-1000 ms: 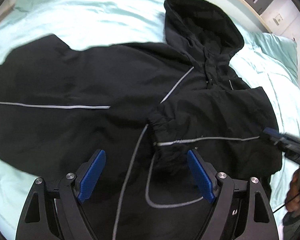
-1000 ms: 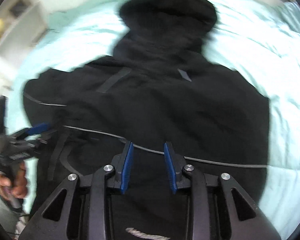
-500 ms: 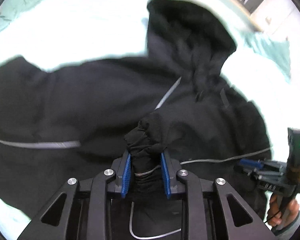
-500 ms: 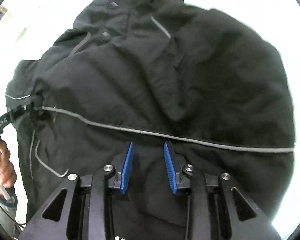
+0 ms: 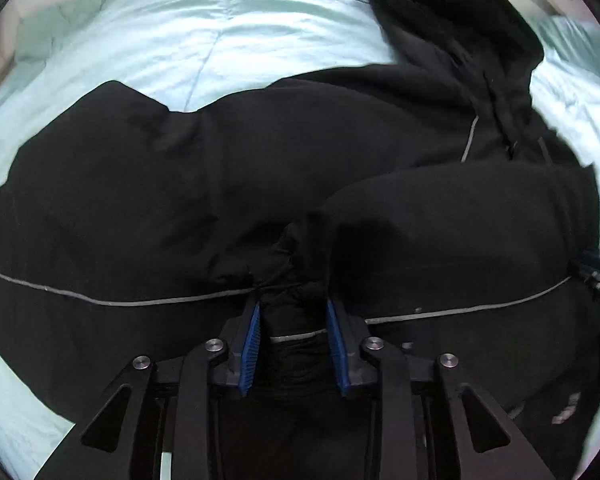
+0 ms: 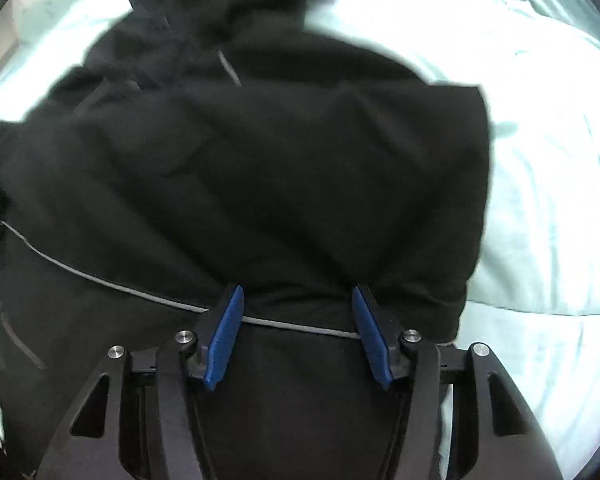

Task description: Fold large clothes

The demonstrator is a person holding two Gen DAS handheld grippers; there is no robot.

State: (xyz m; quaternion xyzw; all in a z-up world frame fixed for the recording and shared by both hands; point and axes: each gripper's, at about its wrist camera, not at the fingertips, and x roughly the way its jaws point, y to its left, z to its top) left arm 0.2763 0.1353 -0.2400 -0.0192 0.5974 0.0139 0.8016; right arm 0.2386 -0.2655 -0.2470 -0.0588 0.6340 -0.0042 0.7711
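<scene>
While the black hooded jacket (image 5: pixel 260 168) lies spread face up across the pale green bed (image 5: pixel 220 28), we have our left gripper (image 5: pixel 293 334) pinched on the sleeve cuff (image 5: pixel 296 312), its blue pads pressed against the bunched fabric on both sides. We judge that grip is there so the sleeve can be carried across the chest without the loose end trailing. Our right gripper (image 6: pixel 298 330) stands spread, its jaws straddling the grey piping line (image 6: pixel 292 325) on the jacket's right side (whether the tips actually touch the cloth we cannot tell). That placement looks meant to take hold of, or steady, the side panel for the fold. The hood (image 5: pixel 452 12) points away from us, toward the far edge of the bed. As we read it, the sleeves are only being brought in and the body fold is not yet made.
</scene>
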